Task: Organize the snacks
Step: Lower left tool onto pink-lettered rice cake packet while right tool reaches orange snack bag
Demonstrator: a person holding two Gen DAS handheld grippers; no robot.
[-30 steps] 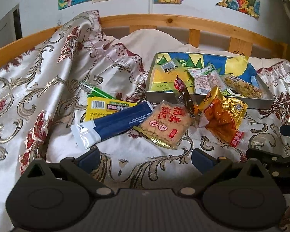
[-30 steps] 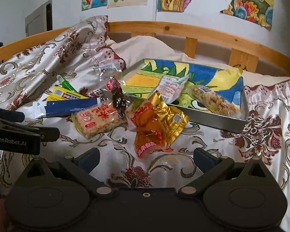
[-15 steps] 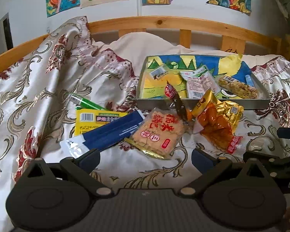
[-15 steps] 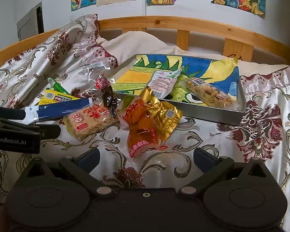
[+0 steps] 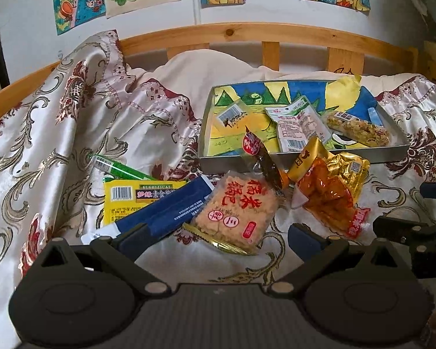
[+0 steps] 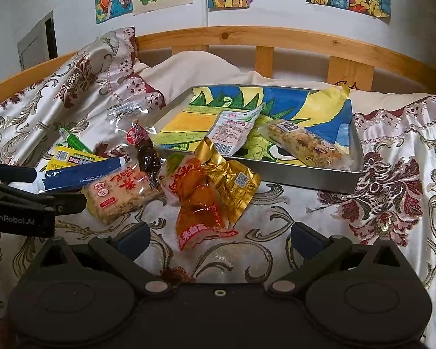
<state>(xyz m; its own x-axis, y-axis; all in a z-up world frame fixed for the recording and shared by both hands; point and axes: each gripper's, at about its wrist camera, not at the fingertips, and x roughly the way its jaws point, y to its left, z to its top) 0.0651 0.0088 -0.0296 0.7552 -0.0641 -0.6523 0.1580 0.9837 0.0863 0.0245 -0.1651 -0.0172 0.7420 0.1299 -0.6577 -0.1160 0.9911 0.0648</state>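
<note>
Both tongs released: left tongs nearest square beige rice-cake packet dead ahead, metal tray beyond.

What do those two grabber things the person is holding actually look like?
Both are matte black plastic. The left gripper and right gripper each have two round housings, angular linkage arms with silvery pivot pins, and dark blue finger pads. Seen from the side, the left one carries white "GenRobot.AI" lettering. No cables or sleeves show.

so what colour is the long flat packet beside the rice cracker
Dark blue with a white end, clearest in the left wrist view.
</note>
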